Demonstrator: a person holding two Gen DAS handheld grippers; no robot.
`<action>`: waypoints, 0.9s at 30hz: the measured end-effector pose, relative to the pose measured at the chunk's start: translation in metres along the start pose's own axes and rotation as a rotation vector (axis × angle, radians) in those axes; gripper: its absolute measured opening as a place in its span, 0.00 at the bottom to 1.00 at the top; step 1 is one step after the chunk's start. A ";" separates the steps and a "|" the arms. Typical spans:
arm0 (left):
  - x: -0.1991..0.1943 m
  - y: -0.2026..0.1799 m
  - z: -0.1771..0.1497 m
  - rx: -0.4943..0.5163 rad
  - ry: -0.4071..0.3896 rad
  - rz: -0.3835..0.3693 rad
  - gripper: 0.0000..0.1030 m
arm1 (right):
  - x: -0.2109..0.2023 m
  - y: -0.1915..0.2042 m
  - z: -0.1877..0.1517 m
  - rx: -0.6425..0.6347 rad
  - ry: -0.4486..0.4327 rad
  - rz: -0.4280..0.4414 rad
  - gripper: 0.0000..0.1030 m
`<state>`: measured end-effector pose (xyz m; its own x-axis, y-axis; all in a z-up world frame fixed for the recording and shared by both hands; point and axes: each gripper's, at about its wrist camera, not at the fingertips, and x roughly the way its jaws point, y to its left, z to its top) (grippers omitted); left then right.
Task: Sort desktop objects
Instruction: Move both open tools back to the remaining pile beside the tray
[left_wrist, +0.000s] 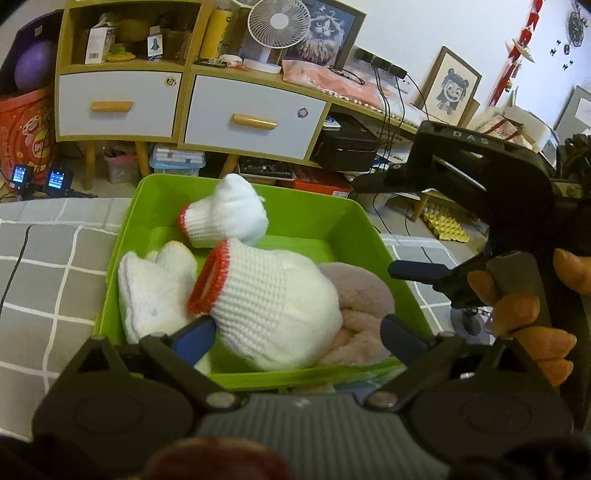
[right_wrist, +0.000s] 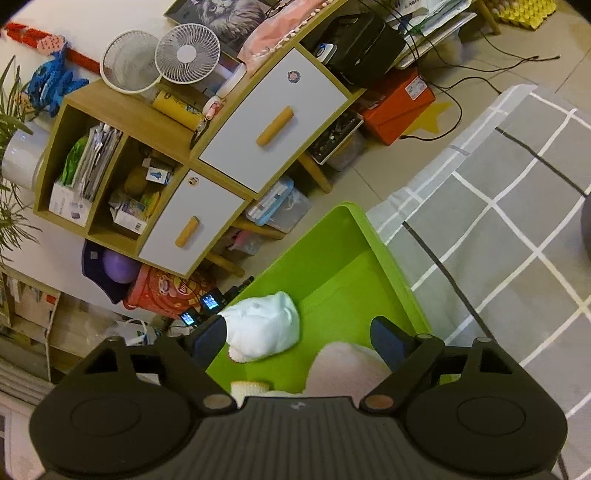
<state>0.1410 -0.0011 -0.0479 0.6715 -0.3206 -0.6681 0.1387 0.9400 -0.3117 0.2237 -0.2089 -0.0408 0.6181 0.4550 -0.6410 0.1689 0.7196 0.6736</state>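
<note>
In the left wrist view a grey checked cloth (left_wrist: 48, 266) fills the 9 o'clock side. A green bin (left_wrist: 127, 236) sits on it at centre. Inside the bin, at 8 o'clock, lies a folded white glove (left_wrist: 151, 291). Just right of it a second white glove (left_wrist: 273, 306) with a red cuff lies across the middle, touching a third red-cuffed glove (left_wrist: 225, 214) at 12 o'clock. A pink fuzzy cloth (left_wrist: 362, 314) fills the bin's 4 o'clock corner, partly under the middle glove. The left gripper (left_wrist: 299, 330) hangs over the near rim, jaws spread wide and holding nothing, with the middle glove lying between the fingers. At 3 o'clock a hand (left_wrist: 517, 314) holds the right gripper (left_wrist: 388, 229), jaws apart and empty.

In the right wrist view a drawer cabinet (right_wrist: 221, 155) stands at 10 o'clock. The bin (right_wrist: 391, 258) is at centre, with one white glove (right_wrist: 266, 325) at 7 o'clock beside the left finger and the pink cloth (right_wrist: 343, 369) at 6 o'clock. The checked cloth (right_wrist: 517, 240) spreads at 3 o'clock.
</note>
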 end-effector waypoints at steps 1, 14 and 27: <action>-0.002 -0.001 0.000 0.003 -0.003 0.000 0.98 | -0.002 0.000 0.000 -0.006 0.003 -0.006 0.83; -0.031 -0.010 -0.003 0.017 -0.018 0.014 0.99 | -0.024 0.008 -0.012 -0.094 0.065 -0.085 0.83; -0.058 -0.011 -0.006 0.033 -0.002 0.066 0.99 | -0.051 0.029 -0.036 -0.242 0.108 -0.202 0.83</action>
<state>0.0962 0.0063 -0.0091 0.6813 -0.2575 -0.6852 0.1177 0.9624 -0.2447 0.1692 -0.1929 -0.0018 0.5037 0.3342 -0.7966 0.0845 0.8987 0.4304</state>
